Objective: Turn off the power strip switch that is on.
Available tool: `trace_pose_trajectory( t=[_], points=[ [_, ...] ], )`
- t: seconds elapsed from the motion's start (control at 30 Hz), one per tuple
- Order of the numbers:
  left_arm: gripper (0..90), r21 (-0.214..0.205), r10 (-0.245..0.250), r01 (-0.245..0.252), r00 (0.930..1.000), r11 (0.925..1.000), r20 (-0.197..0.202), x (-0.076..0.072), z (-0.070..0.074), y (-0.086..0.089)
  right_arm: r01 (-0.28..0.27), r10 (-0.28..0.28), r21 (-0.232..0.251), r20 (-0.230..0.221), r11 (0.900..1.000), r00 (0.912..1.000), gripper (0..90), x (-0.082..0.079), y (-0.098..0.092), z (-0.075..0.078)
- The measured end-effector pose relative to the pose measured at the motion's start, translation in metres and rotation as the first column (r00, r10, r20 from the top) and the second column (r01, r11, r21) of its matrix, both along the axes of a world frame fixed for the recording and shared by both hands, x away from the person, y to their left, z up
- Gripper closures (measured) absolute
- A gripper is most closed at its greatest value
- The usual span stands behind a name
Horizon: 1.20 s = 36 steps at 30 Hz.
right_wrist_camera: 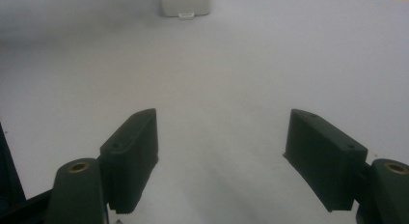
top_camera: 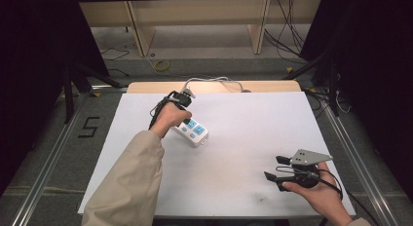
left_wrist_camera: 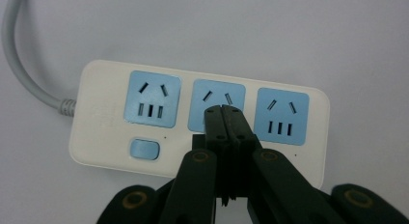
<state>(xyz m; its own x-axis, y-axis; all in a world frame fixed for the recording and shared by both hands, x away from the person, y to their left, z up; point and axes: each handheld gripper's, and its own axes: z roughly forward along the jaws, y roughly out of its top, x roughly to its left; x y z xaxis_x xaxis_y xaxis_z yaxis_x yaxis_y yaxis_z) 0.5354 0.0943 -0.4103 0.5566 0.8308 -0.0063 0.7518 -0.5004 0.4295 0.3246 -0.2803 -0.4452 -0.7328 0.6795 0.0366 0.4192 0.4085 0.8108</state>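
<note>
High view: we hold the left gripper (top_camera: 184, 105) over the power strip (top_camera: 194, 131) near the white table (top_camera: 243, 153) far-left; our forearm reaches forward, right gripper (top_camera: 277, 168) resting near-right
Left gripper view: our jaws are pressed together, empty, tips over the middle socket (left_wrist_camera: 217, 105); step, we judge, is approaching the switch (left_wrist_camera: 144, 149), so next shift toward it and press
Right gripper view: our jaws stand apart, empty, above bare table, strip well beyond

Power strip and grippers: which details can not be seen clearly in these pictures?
- Power strip: the shut left gripper covers the lower part of the middle socket in the left gripper view.
- Its grey cable: cut off by that view's left edge; plug unseen.
- Right gripper view: the strip's far part cut by the top edge.
</note>
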Motion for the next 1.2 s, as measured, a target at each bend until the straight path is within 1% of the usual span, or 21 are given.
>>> trace_pose_trajectory(
  t=[0.03,0.07,0.1,0.13,0.23,0.3,0.37,0.4,0.47,0.53,0.57,0.63,0.67,0.7,0.77,0.87,1.0,1.03,1.1,1.13,1.2],
  points=[
    [89.6,-0.004,-0.008,0.008,0.9999,1.0000,0.010,0.000,0.001,0.002,0.000,0.000,0.000,0.000,1.0000,1.0000,27.7,0.000,0.000,0.000],
    [88.6,-0.018,-0.004,0.004,0.9998,0.9998,0.018,0.000,0.002,0.002,-0.002,0.002,-0.002,0.000,1.0000,1.0000,27.7,0.000,0.000,0.000],
    [81.2,-0.021,-0.007,0.007,0.9998,0.9998,0.021,-0.001,0.002,0.003,-0.001,0.001,-0.002,-0.001,1.0000,1.0000,27.7,0.000,0.000,0.000],
    [79.8,-0.016,-0.010,0.010,0.9996,0.9998,0.027,-0.001,0.002,0.004,0.000,0.000,-0.001,0.001,1.0000,1.0000,27.7,-0.001,0.000,0.000],
    [74.3,-0.027,0.002,-0.001,0.9979,0.9996,0.064,-0.002,0.006,0.006,0.002,-0.002,0.000,0.002,1.0000,1.0000,27.7,-0.001,-0.001,0.000],
    [69.3,-0.063,0.011,-0.007,0.9974,0.9980,0.072,-0.003,0.008,0.007,0.004,-0.004,0.001,0.000,1.0000,1.0000,27.7,0.000,-0.001,0.000],
    [63.1,-0.109,0.017,-0.008,0.9966,0.9940,0.080,-0.004,0.011,0.009,0.002,-0.002,-0.001,0.000,1.0000,1.0000,27.6,0.000,0.000,0.000],
    [61.0,-0.123,0.023,-0.012,0.9963,0.9923,0.083,-0.005,0.012,0.009,0.002,-0.002,-0.001,0.001,1.0000,1.0000,27.7,0.000,0.000,0.000],
    [54.9,-0.138,0.037,-0.022,0.9940,0.9902,0.103,-0.006,0.014,0.011,0.003,-0.003,0.000,0.001,1.0000,1.0000,27.7,-0.001,-0.001,0.000],
    [45.0,-0.142,0.044,-0.026,0.9916,0.9895,0.122,-0.008,0.016,0.012,0.008,-0.008,0.005,0.001,1.0000,1.0000,27.6,-0.001,-0.001,0.000],
    [41.3,-0.140,0.037,-0.015,0.9877,0.9901,0.152,-0.010,0.016,0.012,0.008,-0.008,0.005,0.001,1.0000,1.0000,27.6,-0.001,-0.001,0.000],
    [33.2,-0.084,0.033,-0.013,0.9716,0.9964,0.234,-0.014,0.019,0.012,0.007,-0.007,0.005,0.000,1.0000,1.0000,27.6,-0.001,-0.001,0.000],
    [28.6,-0.074,0.026,-0.008,0.9682,0.9973,0.249,-0.016,0.021,0.013,0.005,-0.005,0.003,0.001,1.0000,1.0000,27.5,-0.001,-0.001,0.000],
    [26.3,-0.075,0.028,-0.009,0.9678,0.9972,0.250,-0.017,0.022,0.013,0.005,-0.005,0.003,0.000,1.0000,1.0000,27.5,-0.001,-0.001,0.000],
    [23.3,-0.086,0.019,0.004,0.9657,0.9963,0.259,-0.020,0.024,0.014,0.001,-0.001,-0.002,-0.001,1.0000,1.0000,27.4,0.000,-0.001,0.000],
    [20.8,-0.116,0.004,0.026,0.9659,0.9929,0.259,-0.024,0.026,0.015,0.003,-0.003,-0.001,-0.001,1.0000,1.0000,27.4,-0.001,-0.001,0.000],
    [17.9,-0.120,0.000,0.032,0.9656,0.9923,0.260,-0.030,0.027,0.019,0.004,-0.004,-0.001,-0.002,1.0000,1.0000,27.4,0.000,-0.001,0.000],
    [17.2,-0.113,-0.005,0.036,0.9659,0.9930,0.259,-0.031,0.028,0.020,0.003,-0.003,-0.001,-0.002,1.0000,1.0000,27.4,0.000,-0.001,0.000],
    [15.7,-0.096,-0.030,0.059,0.9608,0.9936,0.276,-0.033,0.027,0.023,0.003,-0.003,-0.001,-0.001,1.0000,1.0000,27.3,0.000,-0.001,0.000],
    [15.7,-0.090,-0.035,0.063,0.9589,0.9939,0.282,-0.034,0.027,0.024,0.003,-0.003,0.000,0.000,1.0000,1.0000,27.3,0.000,0.000,0.000],
    [15.6,-0.083,-0.042,0.069,0.9577,0.9942,0.285,-0.037,0.026,0.026,0.002,-0.002,-0.001,-0.001,1.0000,1.0000,27.3,0.000,0.000,0.000]
  ],
)
